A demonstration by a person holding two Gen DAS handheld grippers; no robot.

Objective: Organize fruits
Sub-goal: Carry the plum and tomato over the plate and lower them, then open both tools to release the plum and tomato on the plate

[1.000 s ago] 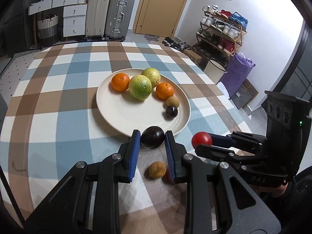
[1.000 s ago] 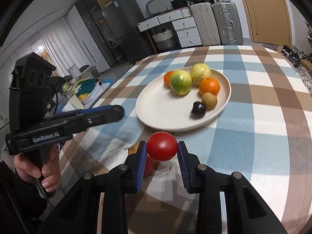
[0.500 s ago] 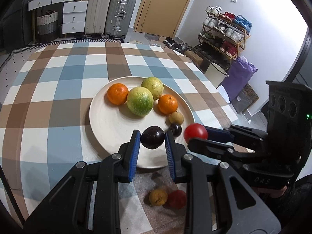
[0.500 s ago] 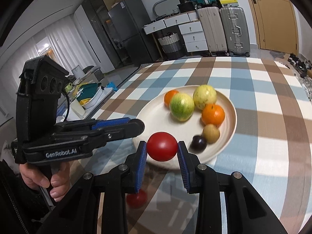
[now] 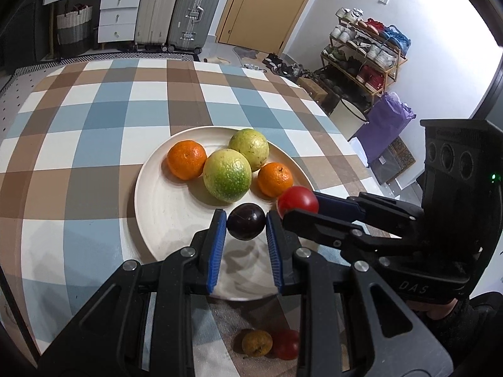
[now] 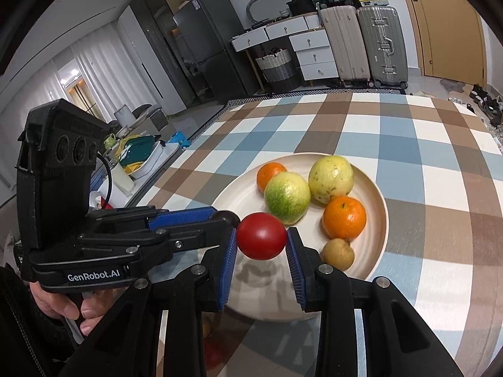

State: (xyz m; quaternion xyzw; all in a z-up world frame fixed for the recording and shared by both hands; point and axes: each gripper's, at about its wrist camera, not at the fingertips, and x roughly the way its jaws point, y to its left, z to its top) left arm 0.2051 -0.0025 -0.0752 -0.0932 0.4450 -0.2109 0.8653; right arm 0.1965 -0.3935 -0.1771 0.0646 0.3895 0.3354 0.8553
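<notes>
My left gripper is shut on a dark purple fruit and holds it above the near part of the cream plate. My right gripper is shut on a red tomato, also over the plate, right beside the left gripper. The plate holds two oranges, two green-yellow fruits and a small brown fruit. The tomato also shows in the left wrist view.
A small yellow-brown fruit and a red fruit lie on the checked tablecloth near me, below the left gripper. Suitcases, drawers and a shoe rack stand beyond the table.
Both grippers moved forward with their fruits, from the table's near edge to above the plate. The two loose fruits stayed on the cloth.
</notes>
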